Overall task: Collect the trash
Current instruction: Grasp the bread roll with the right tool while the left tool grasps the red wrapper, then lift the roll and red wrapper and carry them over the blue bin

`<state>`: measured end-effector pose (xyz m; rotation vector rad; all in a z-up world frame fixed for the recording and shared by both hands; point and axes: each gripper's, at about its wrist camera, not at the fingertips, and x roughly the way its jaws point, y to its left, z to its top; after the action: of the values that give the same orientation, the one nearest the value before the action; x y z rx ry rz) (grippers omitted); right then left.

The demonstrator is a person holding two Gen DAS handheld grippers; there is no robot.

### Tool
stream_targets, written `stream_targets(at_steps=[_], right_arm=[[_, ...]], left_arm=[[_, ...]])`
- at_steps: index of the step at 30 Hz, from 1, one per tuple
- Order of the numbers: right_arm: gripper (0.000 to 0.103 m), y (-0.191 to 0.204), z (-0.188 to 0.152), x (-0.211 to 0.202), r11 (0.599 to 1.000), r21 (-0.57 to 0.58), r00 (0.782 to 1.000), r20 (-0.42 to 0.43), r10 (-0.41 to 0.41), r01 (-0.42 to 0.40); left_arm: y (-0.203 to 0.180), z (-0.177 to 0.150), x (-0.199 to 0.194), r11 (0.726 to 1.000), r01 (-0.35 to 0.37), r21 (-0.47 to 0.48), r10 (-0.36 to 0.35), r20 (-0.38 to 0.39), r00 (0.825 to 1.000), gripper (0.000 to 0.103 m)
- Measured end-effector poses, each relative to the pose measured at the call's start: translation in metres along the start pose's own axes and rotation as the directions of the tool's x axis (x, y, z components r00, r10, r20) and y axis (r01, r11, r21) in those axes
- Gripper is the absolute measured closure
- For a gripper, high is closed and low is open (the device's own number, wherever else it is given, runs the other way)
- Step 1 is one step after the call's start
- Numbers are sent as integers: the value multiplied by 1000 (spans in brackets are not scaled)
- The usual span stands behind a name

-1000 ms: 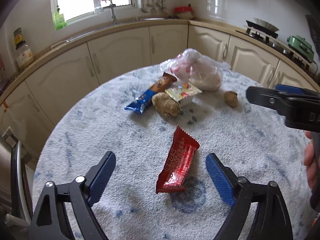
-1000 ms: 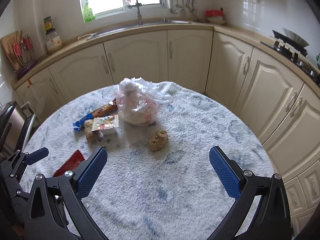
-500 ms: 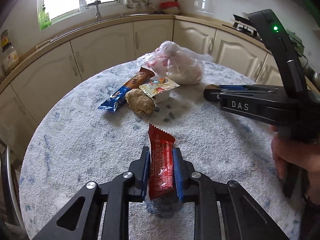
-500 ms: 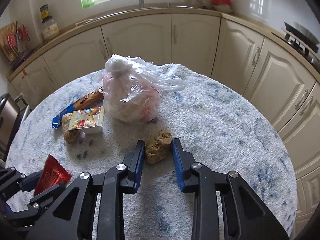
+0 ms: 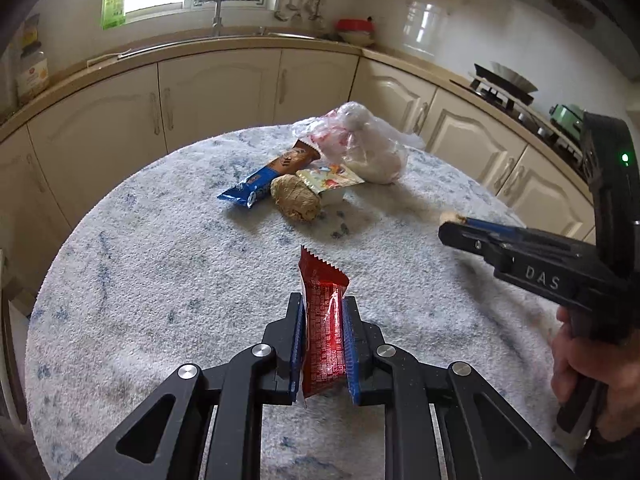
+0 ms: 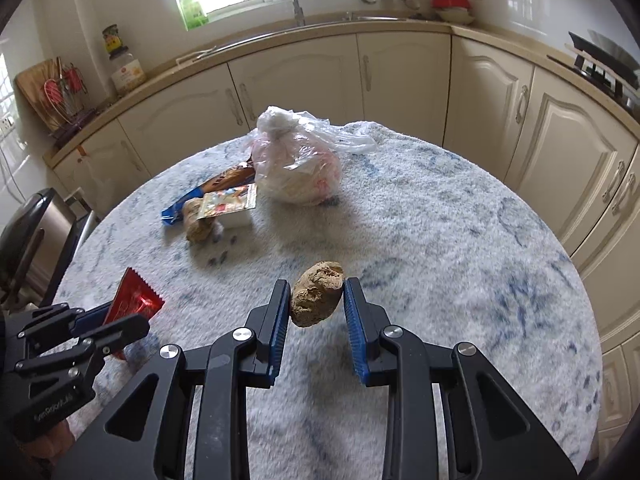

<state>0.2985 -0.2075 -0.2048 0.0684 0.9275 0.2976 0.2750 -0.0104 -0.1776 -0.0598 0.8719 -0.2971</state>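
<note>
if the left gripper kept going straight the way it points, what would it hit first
Probably the brown lump lying beside the blue snack bar, with the foil-lidded cup just to its right. The left gripper, shut on the red wrapper, has only bare tablecloth before that. Depth is uncertain in this fisheye view.

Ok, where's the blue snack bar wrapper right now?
On the table's far left, the blue snack bar wrapper lies beside the brown lump, just left of the tied plastic bag.

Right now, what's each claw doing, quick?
Left claw: closed on the red wrapper.
Right claw: closed on the brown lump.
</note>
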Motion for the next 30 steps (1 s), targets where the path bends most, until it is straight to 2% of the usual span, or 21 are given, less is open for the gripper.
stream_targets(at_steps=[6,9,19,24,30], right_arm=[[76,-2,-15,-32,1000,16,999,36,-1,0],[75,-7,-21,-52,1000,27,998,61,-7,5],[75,-41,-53,-136,995,90,985,164,-56,42],[75,-73,-79,-191,985,149,968,219,-123,91],[75,-122,-121,-257,951,248,936,251,-248,186]], left_arm=[[-26,2,-10,999,10,38,-13,56,998,89],[-47,-10,-23,998,24,56,-29,81,996,89],[-108,-24,-66,986,93,141,-114,143,983,89],[-157,-32,-81,964,157,216,-193,157,969,89],[-232,-45,-90,911,264,316,-315,122,941,89]])
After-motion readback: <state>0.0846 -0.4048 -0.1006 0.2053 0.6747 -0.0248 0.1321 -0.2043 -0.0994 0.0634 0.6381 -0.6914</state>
